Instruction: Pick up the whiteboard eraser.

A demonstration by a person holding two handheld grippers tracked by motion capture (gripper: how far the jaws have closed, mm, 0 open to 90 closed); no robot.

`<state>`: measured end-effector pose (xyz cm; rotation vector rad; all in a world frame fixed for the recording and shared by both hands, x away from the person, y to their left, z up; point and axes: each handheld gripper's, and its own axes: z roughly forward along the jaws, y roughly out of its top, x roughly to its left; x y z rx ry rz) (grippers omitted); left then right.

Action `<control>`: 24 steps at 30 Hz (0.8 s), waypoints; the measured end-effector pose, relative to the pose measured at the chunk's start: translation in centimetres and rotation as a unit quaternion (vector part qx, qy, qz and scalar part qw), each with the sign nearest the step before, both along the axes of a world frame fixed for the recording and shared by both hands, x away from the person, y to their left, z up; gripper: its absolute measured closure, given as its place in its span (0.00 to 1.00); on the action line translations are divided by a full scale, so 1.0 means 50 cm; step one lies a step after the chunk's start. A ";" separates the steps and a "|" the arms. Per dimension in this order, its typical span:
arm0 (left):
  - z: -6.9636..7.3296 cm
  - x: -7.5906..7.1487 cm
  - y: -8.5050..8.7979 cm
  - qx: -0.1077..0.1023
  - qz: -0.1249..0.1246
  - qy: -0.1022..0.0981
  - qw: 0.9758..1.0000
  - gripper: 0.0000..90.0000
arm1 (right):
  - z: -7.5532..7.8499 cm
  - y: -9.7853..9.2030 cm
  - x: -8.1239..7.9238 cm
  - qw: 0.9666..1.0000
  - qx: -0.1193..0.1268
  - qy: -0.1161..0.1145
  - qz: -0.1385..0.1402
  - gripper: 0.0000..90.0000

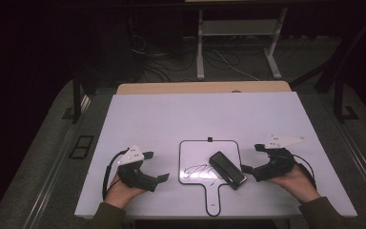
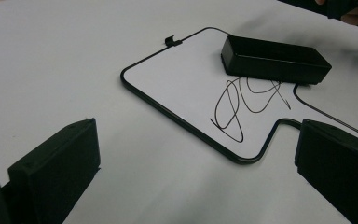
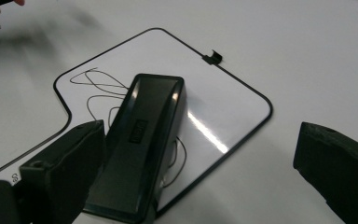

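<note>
Lying lower centre on the board, the eraser is untouched — scribble unwiped; right claw and left claw both gape, empty.

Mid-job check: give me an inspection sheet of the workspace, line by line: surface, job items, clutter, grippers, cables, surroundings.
Surface: white table top, bare apart from the job's things; a tan edge shows at its far side.
Job's things: small whiteboard with a black rim and a handle toward the person, lying flat; black scribble on it; black eraser lying on the board, partly over the scribble.
Clutter: nothing seen.
Grippers: left gripper open, on the table left of the board, holding nothing; right gripper open, close to the eraser's right end, not closed on it.
Cables: one trails from each gripper; loose cables lie on the floor beyond the table.
Surroundings: dark room, white desk legs behind.
</note>
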<state>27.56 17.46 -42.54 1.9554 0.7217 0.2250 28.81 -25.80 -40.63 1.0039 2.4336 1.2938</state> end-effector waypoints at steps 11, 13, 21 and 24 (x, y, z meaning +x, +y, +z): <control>-0.002 0.001 -0.004 0.002 -0.005 -0.001 1.000 0.00 | -0.007 0.058 0.013 0.999 -0.029 0.029 0.027 0.06; -0.001 0.002 -0.005 0.001 -0.005 -0.001 1.000 0.00 | -0.011 0.075 0.015 0.998 -0.037 0.038 0.033 0.08; -0.002 0.002 -0.006 0.002 -0.006 0.000 1.000 0.00 | -0.021 0.108 0.021 0.996 -0.059 0.054 0.045 0.15; -0.002 0.002 -0.006 0.004 -0.008 0.000 1.000 0.00 | -0.028 0.120 0.022 0.995 -0.073 0.056 0.045 0.15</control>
